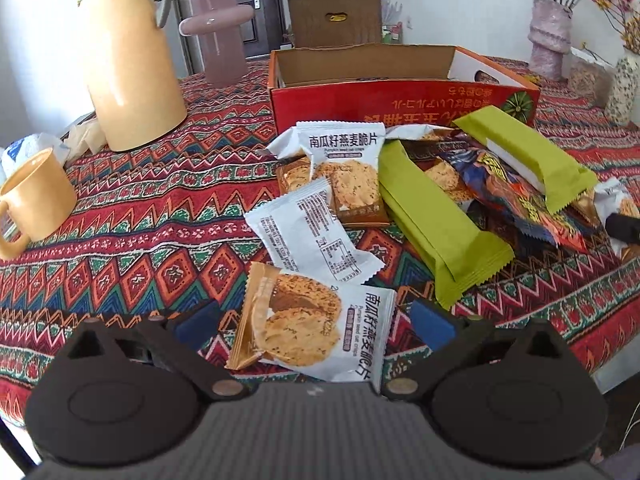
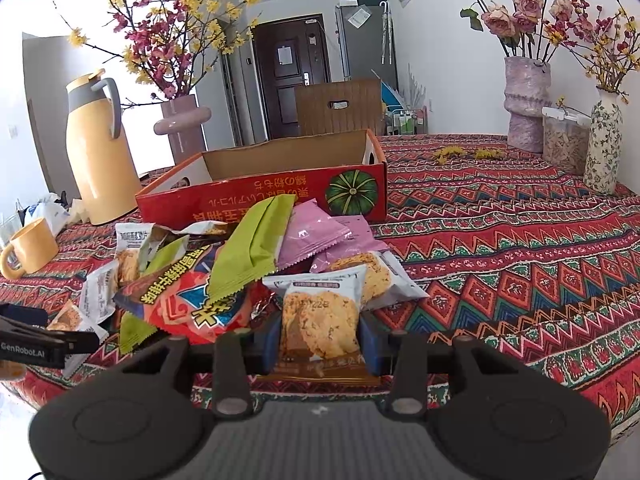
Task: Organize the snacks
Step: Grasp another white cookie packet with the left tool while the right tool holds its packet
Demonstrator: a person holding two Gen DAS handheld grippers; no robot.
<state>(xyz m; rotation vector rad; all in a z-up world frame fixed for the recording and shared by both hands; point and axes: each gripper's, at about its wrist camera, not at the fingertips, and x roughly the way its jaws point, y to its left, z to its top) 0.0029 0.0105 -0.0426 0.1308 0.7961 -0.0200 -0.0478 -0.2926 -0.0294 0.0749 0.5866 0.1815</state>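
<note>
The right gripper [image 2: 320, 340] clamps a white oat-crisp packet [image 2: 320, 320] at the pile's near edge; it should lift clear before swinging to the red box [image 2: 260, 196] behind. The left gripper [image 1: 316, 320] stands open around another crisp packet [image 1: 316, 320], glossy and crinkled.

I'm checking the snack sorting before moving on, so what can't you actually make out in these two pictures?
- Red box floor: both views, hidden by its front wall, so contents unknown.
- Snacks low in the pile: both views, covered by upper packets.
- Right gripper's cookie packet: right wrist view, bottom text blurred.
- Yellow mug: left wrist view, handle cut by left edge.
</note>
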